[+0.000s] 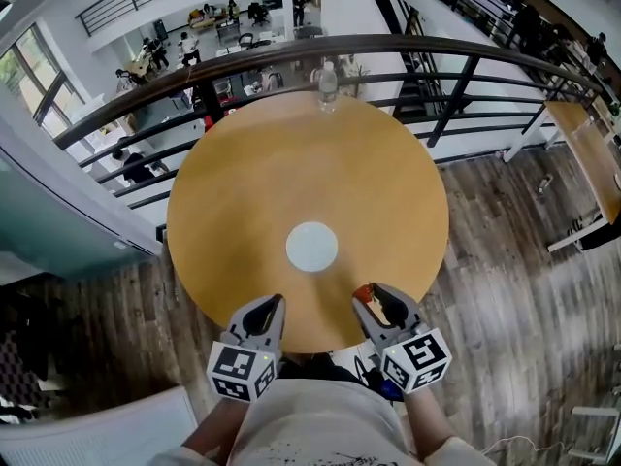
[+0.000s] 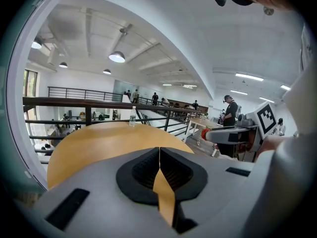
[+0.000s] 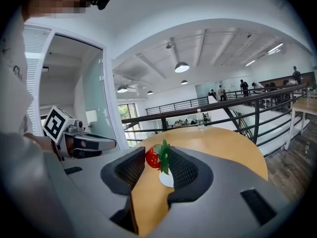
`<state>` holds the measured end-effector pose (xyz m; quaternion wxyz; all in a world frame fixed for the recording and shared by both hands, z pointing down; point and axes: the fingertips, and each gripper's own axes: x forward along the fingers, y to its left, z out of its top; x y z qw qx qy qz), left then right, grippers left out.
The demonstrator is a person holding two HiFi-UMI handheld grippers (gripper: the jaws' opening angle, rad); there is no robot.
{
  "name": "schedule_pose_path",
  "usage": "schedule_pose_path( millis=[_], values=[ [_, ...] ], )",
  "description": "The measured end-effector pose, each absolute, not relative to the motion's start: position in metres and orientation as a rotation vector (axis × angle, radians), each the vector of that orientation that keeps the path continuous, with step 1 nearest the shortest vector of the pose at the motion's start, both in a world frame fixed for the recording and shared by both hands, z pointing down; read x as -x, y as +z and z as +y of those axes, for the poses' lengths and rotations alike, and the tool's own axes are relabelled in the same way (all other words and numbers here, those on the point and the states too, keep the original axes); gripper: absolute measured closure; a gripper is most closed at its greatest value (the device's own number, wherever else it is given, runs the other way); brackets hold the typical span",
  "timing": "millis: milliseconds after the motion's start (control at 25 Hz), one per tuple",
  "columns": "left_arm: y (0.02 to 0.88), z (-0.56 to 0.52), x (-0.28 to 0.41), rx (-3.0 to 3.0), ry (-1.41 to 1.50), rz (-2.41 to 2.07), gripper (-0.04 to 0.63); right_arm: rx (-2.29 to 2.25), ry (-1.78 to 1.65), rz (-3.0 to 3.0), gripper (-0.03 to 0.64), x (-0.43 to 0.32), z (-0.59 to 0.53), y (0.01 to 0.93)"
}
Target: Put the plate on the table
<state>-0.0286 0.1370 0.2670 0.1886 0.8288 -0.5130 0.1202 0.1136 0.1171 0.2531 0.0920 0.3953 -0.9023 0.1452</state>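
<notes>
A small round white plate (image 1: 311,247) lies flat near the middle of the round wooden table (image 1: 291,163). In the right gripper view part of the plate (image 3: 166,179) shows between the jaws, beyond their tips. My right gripper (image 1: 375,297) hovers over the table's near edge, shut on a red strawberry (image 3: 152,157) with green leaves, short of the plate and to its right. At the near edge on the left, my left gripper (image 1: 276,306) has its jaws meeting at the tips (image 2: 159,150) with nothing between them.
A clear water bottle (image 1: 328,86) stands at the table's far edge. A dark metal railing (image 1: 408,51) curves behind the table, with a lower floor and people beyond. Another wooden table (image 1: 592,153) stands at the right on the plank floor.
</notes>
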Motion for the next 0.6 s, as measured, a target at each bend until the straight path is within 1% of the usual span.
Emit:
schedule_pose_path(
  millis=[240,600],
  values=[
    [0.272,0.12,0.031,-2.309,0.359,-1.43,0.571,-1.18,0.466,-2.663,0.454,-0.115,0.097,0.257],
    [0.276,0.097,0.052,-2.343,0.39,-1.37,0.571,-1.227,0.497,-2.632,0.454,-0.092,0.083,0.265]
  ],
)
